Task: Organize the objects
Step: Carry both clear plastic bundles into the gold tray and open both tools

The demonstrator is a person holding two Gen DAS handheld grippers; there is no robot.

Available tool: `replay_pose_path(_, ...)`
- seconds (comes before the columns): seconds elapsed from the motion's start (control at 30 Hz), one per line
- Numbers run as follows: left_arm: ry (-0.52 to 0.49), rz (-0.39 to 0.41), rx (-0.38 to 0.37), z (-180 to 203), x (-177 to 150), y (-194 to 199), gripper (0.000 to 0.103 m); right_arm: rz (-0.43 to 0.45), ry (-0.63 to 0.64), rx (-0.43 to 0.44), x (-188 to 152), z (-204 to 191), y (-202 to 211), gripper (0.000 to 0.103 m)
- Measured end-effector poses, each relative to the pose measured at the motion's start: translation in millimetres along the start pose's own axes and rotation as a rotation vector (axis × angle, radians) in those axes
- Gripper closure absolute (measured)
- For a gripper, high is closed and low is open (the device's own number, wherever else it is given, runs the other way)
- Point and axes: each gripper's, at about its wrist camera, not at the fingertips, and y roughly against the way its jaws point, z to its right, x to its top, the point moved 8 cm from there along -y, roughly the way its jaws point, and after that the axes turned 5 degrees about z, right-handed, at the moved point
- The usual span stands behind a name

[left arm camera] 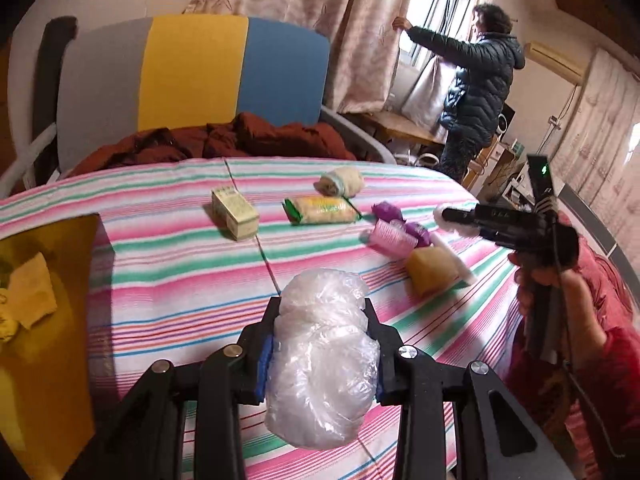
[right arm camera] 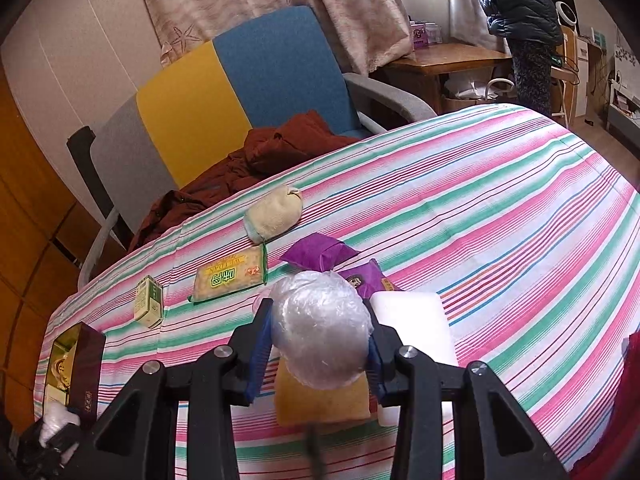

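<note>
My left gripper (left arm camera: 322,312) is shut on a crumpled clear plastic bag bundle (left arm camera: 324,360) above the striped table. My right gripper (right arm camera: 318,316) is shut on a rolled clear plastic bundle (right arm camera: 320,328) above a yellow sponge (right arm camera: 320,404) and a white block (right arm camera: 412,320). On the cloth lie a small green-white box (left arm camera: 234,214), a green-edged cracker packet (left arm camera: 320,209), a cream rolled cloth (left arm camera: 342,182), purple packets (left arm camera: 386,211) and a pink roll (left arm camera: 386,234). The right gripper also shows in the left wrist view (left arm camera: 444,216).
An open gold-lined box (left arm camera: 40,320) sits at the table's left edge, and shows in the right wrist view (right arm camera: 76,364). A grey, yellow and blue chair (left arm camera: 192,76) with a rust-red garment (left arm camera: 224,140) stands behind the table. A person (left arm camera: 476,92) stands at the window.
</note>
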Motion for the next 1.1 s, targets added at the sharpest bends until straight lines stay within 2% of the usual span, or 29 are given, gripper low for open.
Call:
replay_pose_path(0.17, -0.013, 0.04, 0.024, -9, 12, 22, 0.066, 0.007, -0.007, 0.001, 0, 1, 2, 0.063)
replay_pose_path(0.33, 0.011, 0.074, 0.07, -38, 17, 43, 0.066, 0.009, -0.019, -0.002, 1, 3, 2, 0.063)
replay_pose_path(0.57, 0.1, 0.101, 0.136, -84, 7, 68, 0.066, 0.047, -0.005, -0.011, 5, 1, 9, 0.063)
replay_pose_path(0.73, 0.141, 0.119, 0.191, -115, -6, 92, 0.066, 0.082, 0.063, -0.025, 6, -15, 17, 0.063)
replay_pose_path(0.87, 0.166, 0.133, 0.239, -140, -16, 112, 0.066, 0.041, 0.139, 0.028, -12, -57, 19, 0.063)
replay_pose_path(1.1, 0.227, 0.108, 0.325, -192, -44, 138, 0.066, -0.031, 0.27, 0.303, -60, -189, 40, 0.063)
